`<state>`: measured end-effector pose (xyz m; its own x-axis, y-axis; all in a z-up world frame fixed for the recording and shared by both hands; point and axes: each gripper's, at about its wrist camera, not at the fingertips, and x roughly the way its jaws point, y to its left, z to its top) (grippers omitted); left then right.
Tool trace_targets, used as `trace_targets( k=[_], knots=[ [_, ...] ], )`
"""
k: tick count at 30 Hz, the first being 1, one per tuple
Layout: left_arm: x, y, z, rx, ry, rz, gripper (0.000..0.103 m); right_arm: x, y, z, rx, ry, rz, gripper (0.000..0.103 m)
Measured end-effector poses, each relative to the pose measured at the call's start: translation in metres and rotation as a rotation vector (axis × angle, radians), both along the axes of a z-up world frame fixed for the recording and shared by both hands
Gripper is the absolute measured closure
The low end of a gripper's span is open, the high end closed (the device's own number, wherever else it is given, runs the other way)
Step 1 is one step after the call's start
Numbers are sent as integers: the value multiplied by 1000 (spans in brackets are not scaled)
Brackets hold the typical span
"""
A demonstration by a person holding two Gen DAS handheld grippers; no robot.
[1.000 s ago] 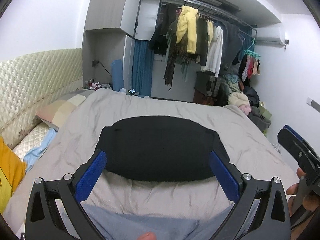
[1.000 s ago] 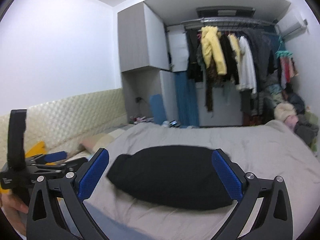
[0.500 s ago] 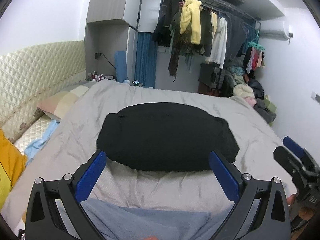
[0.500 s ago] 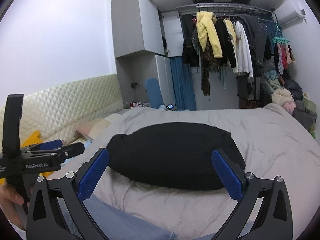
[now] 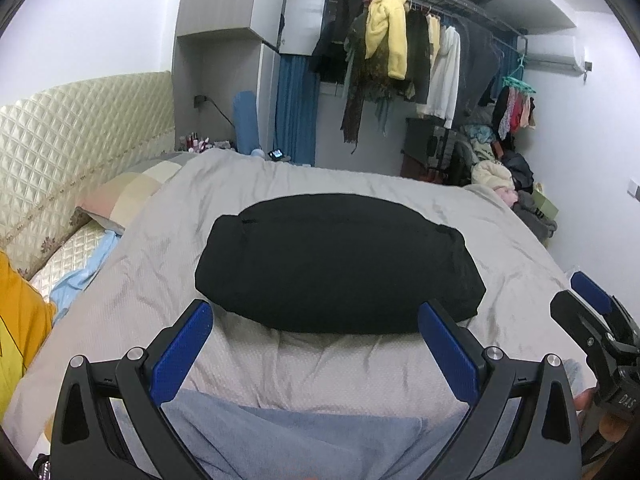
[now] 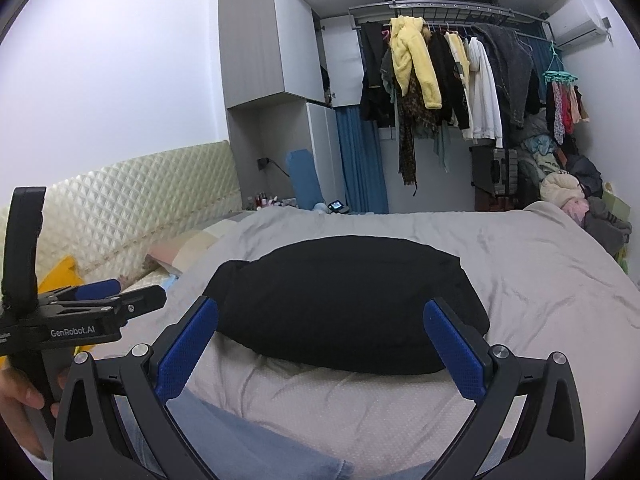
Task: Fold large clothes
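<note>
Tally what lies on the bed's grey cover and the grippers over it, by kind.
Folded black garment: 1
Blue cloth at the near edge: 1
Grippers, both open and empty: 2, left gripper and right gripper
Total: 4

Small items (image 5: 199, 141) beside headboard too small to tell; yellow cloth (image 5: 18, 332) cut by left edge.

Both wrist views show a room in cool, even light from overhead, with bright white walls (image 6: 112, 80) and ceiling washed out toward 12 o'clock. The fisheye lens bends straight lines and leaves black corners. The black garment (image 5: 340, 264) is so dark that its folds barely show, and it casts a soft shadow along its near edge. Focus is sharp, with slight softness at the rim.
</note>
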<state>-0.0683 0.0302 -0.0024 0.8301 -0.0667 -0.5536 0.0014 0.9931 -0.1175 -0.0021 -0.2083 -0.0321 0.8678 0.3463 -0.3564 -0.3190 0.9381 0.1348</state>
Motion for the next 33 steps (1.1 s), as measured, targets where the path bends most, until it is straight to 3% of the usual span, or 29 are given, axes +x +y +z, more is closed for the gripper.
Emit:
trace_targets(
  k=[33],
  knots=[
    [-10, 0, 3, 6, -4, -4, 0, -4, 8, -2, -32, 15, -14, 0]
  ],
)
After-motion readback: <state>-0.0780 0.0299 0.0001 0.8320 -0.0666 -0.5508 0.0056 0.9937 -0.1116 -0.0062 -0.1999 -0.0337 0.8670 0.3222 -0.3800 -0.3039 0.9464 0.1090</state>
